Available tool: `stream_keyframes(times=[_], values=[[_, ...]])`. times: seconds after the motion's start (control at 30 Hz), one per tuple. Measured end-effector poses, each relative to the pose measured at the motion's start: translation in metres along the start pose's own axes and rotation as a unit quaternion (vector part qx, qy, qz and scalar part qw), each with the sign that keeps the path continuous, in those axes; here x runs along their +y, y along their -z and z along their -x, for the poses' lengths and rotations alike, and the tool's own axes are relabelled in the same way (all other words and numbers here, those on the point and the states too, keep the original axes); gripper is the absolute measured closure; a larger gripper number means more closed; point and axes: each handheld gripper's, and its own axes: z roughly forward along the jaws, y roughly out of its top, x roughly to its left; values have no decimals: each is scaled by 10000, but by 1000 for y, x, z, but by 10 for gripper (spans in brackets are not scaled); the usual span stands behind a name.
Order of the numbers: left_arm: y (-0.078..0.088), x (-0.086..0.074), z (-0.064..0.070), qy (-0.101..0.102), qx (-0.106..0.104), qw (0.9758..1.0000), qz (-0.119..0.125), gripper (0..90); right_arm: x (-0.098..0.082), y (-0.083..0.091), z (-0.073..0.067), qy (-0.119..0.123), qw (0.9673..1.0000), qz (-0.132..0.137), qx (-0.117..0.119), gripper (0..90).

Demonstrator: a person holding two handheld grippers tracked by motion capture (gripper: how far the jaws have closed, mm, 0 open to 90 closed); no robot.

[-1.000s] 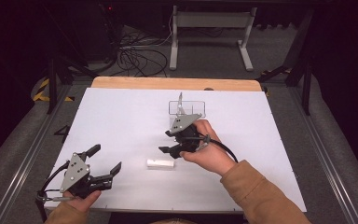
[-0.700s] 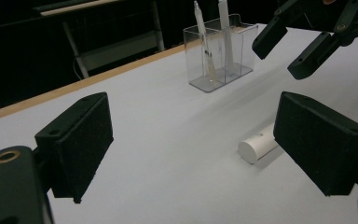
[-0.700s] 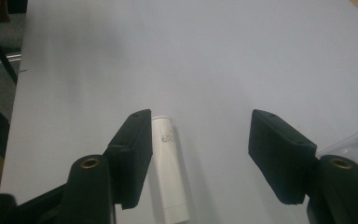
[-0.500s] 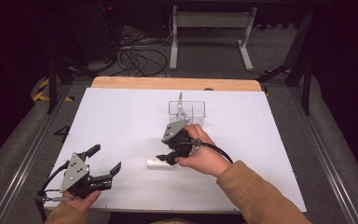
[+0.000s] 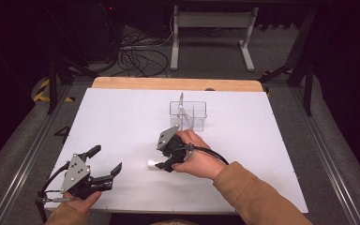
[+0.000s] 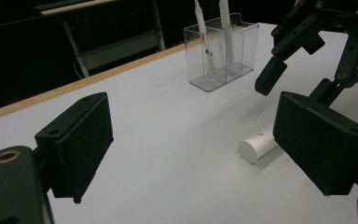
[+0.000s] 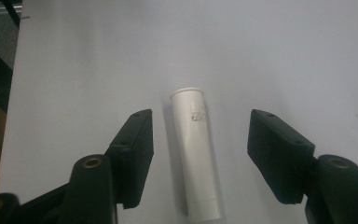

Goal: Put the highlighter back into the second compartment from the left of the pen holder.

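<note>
My right gripper (image 7: 200, 154) hangs over the white table (image 7: 284, 56), jaws spread either side of a white tube (image 7: 196, 154) lying flat, not touching it

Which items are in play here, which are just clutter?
In play:
- white tube, lying flat between the open right gripper jaws
- clear organizer, two upright items inside

Idle or background:
- left gripper, open, apart from the tube
- cables on the floor

High view overlooks table (image 5: 122, 117); claw views sit close, sharing tube (image 7: 196, 154).
</note>
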Motion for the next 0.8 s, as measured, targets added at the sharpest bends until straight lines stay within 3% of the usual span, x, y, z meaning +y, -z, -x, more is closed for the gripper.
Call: stream_keyframes(times=[0.5,0.8], values=[[0,0,0,2,0,10000,-14,128,0,-23,0,141,9992,-349,129,444],[0,0,0,-10,-5,10000,-20,128,0,-37,1,237,9978,-589,197,508]])
